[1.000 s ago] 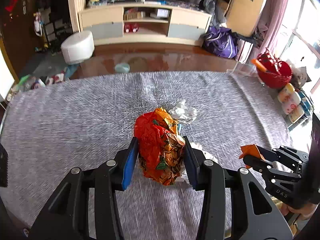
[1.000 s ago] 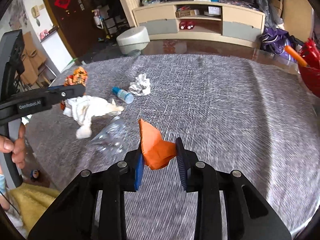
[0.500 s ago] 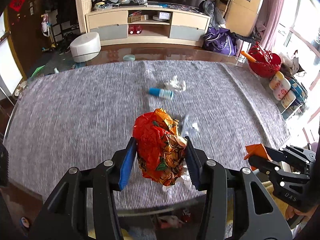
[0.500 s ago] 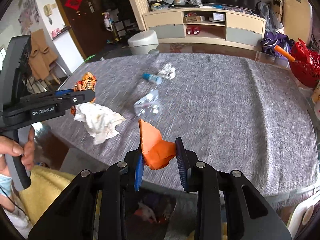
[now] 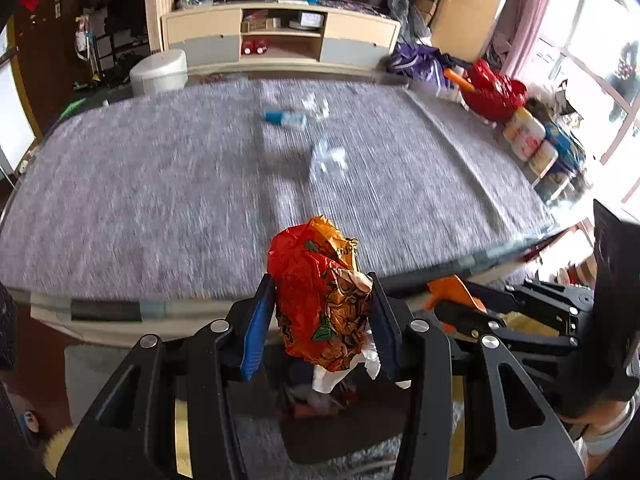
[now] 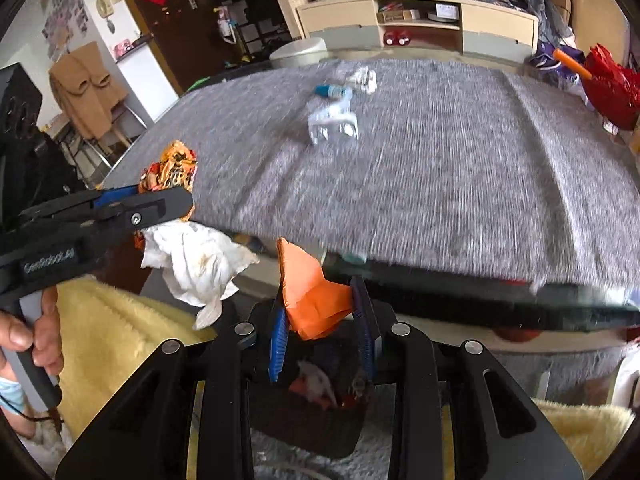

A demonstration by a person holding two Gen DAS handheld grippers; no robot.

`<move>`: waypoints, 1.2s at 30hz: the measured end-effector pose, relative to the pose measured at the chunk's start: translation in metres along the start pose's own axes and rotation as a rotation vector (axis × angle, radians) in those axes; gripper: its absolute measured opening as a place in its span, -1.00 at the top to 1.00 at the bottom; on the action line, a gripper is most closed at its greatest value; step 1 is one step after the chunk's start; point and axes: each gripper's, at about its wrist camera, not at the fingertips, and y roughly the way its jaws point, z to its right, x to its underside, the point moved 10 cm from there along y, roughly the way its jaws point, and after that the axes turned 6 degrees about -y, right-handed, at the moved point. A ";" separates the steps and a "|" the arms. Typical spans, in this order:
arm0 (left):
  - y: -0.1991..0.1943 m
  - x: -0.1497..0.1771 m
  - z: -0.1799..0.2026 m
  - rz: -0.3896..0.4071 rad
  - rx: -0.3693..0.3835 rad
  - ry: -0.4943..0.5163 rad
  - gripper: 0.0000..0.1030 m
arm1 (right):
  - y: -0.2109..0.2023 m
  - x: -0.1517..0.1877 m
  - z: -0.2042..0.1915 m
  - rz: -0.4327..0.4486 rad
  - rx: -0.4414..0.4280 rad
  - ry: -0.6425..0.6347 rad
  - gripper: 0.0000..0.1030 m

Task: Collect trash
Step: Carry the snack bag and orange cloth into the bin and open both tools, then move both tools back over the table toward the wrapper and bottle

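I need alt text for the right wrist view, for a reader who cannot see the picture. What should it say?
The right hand-held gripper is shut on a folded orange paper above a dark bin at the edge of a grey-covered table. At left, the left hand-held gripper holds an orange wrapper and a stained white tissue; a crushed clear bottle lies on the table.

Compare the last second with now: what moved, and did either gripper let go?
Both grippers pulled back off the table to above the dark bin below its edge. Nothing was released: the left gripper still clamps the orange-red wrapper with the white tissue, the right gripper the orange paper. The crushed bottle and blue-capped tube stayed put.
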 end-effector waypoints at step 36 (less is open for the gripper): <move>0.099 0.146 -0.017 -0.361 0.012 -0.075 -0.16 | 0.081 0.123 0.007 -0.306 0.022 0.046 -0.14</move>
